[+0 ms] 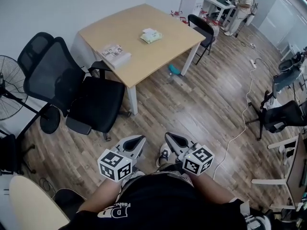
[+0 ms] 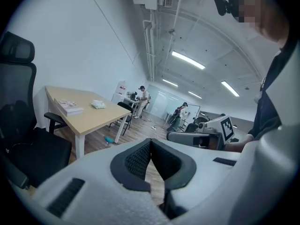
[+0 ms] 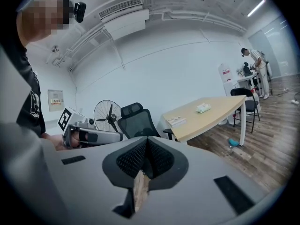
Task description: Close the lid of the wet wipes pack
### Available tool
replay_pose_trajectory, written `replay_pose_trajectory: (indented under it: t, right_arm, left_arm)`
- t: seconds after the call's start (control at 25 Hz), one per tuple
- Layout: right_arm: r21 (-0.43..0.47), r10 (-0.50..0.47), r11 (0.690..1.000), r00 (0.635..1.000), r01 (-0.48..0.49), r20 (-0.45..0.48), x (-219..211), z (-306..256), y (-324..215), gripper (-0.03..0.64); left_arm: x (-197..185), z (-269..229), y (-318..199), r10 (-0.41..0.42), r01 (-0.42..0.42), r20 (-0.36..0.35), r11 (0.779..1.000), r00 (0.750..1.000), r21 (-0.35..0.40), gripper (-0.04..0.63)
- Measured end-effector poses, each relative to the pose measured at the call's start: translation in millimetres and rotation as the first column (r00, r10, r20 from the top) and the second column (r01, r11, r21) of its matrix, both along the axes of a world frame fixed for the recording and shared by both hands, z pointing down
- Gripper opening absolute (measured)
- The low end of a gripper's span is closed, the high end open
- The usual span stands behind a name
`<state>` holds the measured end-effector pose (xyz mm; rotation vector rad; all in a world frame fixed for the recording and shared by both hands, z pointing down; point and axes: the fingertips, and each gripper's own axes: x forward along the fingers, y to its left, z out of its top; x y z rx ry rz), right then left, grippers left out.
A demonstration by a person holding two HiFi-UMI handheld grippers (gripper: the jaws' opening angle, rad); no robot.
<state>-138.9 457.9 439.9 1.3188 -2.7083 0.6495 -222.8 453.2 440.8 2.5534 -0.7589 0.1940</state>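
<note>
The wet wipes pack (image 1: 151, 36) is a small pale green packet lying on the far part of the light wooden table (image 1: 144, 56); whether its lid is up is too small to tell. It also shows far off in the left gripper view (image 2: 98, 104) and the right gripper view (image 3: 203, 108). Both grippers hover low over the wooden floor close to the person's body, well short of the table. My left gripper (image 1: 139, 141) (image 2: 151, 142) is shut and empty. My right gripper (image 1: 171, 138) (image 3: 146, 142) has its jaws together with nothing between them.
A book (image 1: 115, 55) lies near the table's front corner. A black office chair (image 1: 72, 90) stands at the table's left side, with a fan (image 1: 7, 75) beyond it. Another chair (image 1: 204, 30), a teal object (image 1: 173, 70) and a white cable (image 1: 244, 114) are nearby. A person (image 1: 242, 4) stands far back.
</note>
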Motion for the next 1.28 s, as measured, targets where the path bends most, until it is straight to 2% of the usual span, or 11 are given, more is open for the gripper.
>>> replay_pose_trajectory:
  t: [0.16,0.32,0.76,1.28]
  right_arm:
    - [0.024,-0.046,0.999,0.999,0.046,-0.002,2.8,-7.0,-41.3,0.000]
    - [0.042,-0.063,0.997,0.998,0.064,-0.016,23.0,-14.5,-80.9,0.000]
    - [0.019,-0.047,0.999,0.999,0.047,-0.004,97.2,-9.7,-151.7,0.000]
    - [0.023,0.006,1.000,1.000,-0.006,0.018,189.6,-9.3,-189.6,0.000]
  left_arm:
    - [1.4,-1.8,-38.6,-0.044,0.044,0.012,0.999,0.999,0.008,0.018]
    - [20.0,-9.6,-80.2,-0.063,0.062,0.016,0.997,0.998,0.036,0.018]
    - [104.4,-10.2,-158.3,-0.019,0.017,0.030,0.999,0.999,0.041,0.018]
    - [199.6,-16.5,-204.2,0.028,-0.031,0.049,0.998,0.998,0.059,0.018]
